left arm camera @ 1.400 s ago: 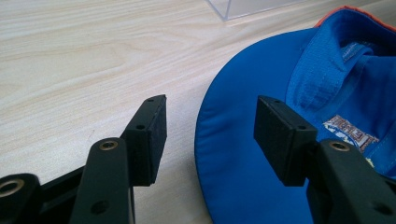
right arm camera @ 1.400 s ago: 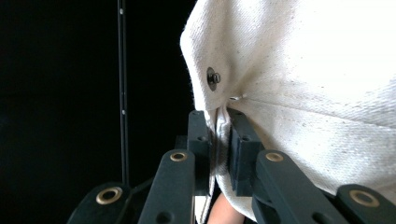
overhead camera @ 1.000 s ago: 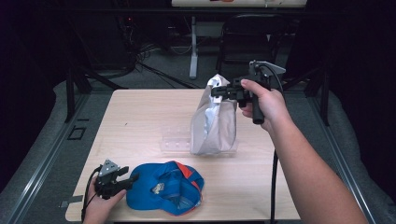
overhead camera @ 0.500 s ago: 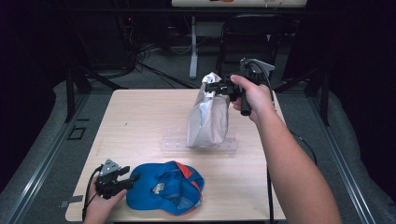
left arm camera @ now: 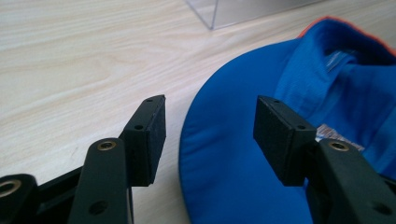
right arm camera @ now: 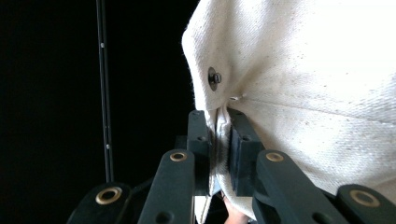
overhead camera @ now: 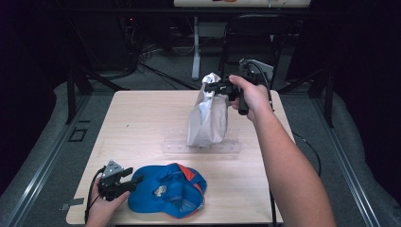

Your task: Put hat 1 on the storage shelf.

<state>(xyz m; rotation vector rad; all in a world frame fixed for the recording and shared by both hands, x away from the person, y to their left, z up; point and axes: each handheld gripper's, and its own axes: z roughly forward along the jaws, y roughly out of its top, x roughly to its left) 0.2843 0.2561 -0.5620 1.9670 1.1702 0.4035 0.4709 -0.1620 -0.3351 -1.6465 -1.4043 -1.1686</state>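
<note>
Pale wood grain runs across the table (overhead camera: 142,123), and at its near left corner your left hand (overhead camera: 101,208) holds the left gripper (overhead camera: 130,182) low over the surface. Its jaws stand wide apart with nothing between them; in the left gripper view the left gripper (left arm camera: 210,135) has one pad over bare wood and the other over the brim of the blue cap (left arm camera: 289,93), and you cannot tell from there whether that pad touches the cloth. The blue cap (overhead camera: 168,189) lies upside down just right of that gripper, near the front edge, with an orange trim along its far rim and a small label inside.

Past the cap, toward the middle of the table, a clear plastic tray (overhead camera: 227,147) sits flat. The cream cap (overhead camera: 208,118) hangs above it, its lower edge down at the tray; whether it rests there you cannot tell.

At the right, your right hand (overhead camera: 253,94) holds the right gripper (overhead camera: 211,88) level at the top of the cream cap. In the right gripper view the right gripper (right arm camera: 219,140) has its jaws pressed narrow on a fold of the cream cap (right arm camera: 303,84), just under a small metal eyelet (right arm camera: 214,78).
</note>
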